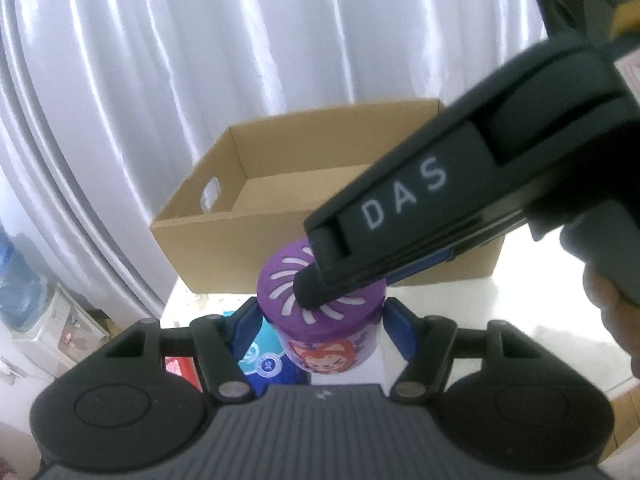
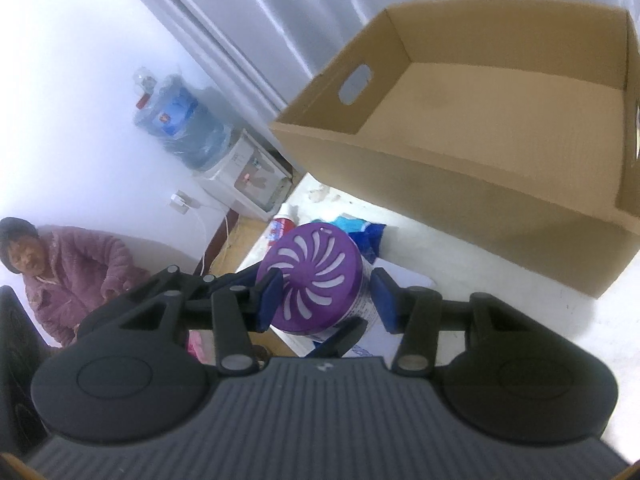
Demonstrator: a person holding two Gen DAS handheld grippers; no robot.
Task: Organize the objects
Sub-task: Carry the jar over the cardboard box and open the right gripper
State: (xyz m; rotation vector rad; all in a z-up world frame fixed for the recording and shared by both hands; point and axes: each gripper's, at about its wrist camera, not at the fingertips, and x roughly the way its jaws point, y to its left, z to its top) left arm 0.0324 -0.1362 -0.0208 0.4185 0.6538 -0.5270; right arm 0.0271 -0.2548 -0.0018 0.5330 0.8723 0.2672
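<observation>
A purple air-freshener can [image 1: 320, 312] with a swirl-vented lid and a cartoon fox label stands between the blue pads of my left gripper [image 1: 320, 316], which is shut on its body. My right gripper [image 2: 326, 296] comes in from the upper right in the left wrist view [image 1: 400, 216]; its fingers straddle the can's lid [image 2: 312, 280], the left pad touching, the right pad slightly apart. An open, empty cardboard box [image 1: 280, 168] sits behind the can on the white table; it also shows in the right wrist view [image 2: 480, 120].
Blue and teal packets [image 2: 364, 232] and a red-and-white item [image 2: 280, 228] lie on the white table [image 2: 500, 320] by the can. A water dispenser [image 2: 240, 168] with its bottle and a seated person [image 2: 68, 272] are beyond the table's left edge. White curtains hang behind.
</observation>
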